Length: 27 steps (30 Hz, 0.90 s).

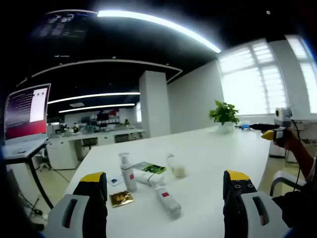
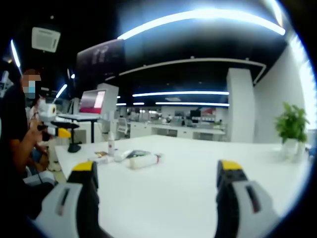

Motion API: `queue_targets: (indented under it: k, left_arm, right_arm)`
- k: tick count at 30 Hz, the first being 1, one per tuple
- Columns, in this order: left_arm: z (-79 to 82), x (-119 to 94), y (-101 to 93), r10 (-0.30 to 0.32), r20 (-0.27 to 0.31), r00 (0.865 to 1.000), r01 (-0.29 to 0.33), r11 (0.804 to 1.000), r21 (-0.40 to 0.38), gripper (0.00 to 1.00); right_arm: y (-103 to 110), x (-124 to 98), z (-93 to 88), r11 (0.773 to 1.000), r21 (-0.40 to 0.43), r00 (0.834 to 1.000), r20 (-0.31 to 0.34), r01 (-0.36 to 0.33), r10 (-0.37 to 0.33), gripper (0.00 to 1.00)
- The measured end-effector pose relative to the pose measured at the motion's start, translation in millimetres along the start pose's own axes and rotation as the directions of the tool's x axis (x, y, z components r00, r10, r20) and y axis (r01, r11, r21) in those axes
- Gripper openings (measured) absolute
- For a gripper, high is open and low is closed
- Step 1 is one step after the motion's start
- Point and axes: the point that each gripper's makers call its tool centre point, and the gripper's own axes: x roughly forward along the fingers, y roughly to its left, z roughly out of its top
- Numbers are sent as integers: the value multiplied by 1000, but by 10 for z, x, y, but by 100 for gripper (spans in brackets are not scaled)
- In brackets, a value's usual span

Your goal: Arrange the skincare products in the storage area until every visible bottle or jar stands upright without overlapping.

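Both my left gripper (image 1: 166,191) and right gripper (image 2: 156,181) hang wide open and empty; the tubes (image 1: 166,197) lie toppled on the surface (image 1: 218,153) beyond my left jaws, so I judge nothing started; next, reach in

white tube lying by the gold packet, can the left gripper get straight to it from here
Probably yes. The left gripper is open and empty, and the white tube lies on the table ahead between its fingers, with bare tabletop in front. The upright bottle and gold packet sit off to one side.
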Motion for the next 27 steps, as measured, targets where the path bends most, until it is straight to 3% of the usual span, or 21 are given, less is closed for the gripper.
queue_targets:
  k: [27]
  left_arm:
    - [-33, 0, 31, 0, -16, 1000, 0, 1000, -6, 99]
  right_arm:
    - [24, 35, -52, 1000, -6, 1000, -23, -14, 14, 100]
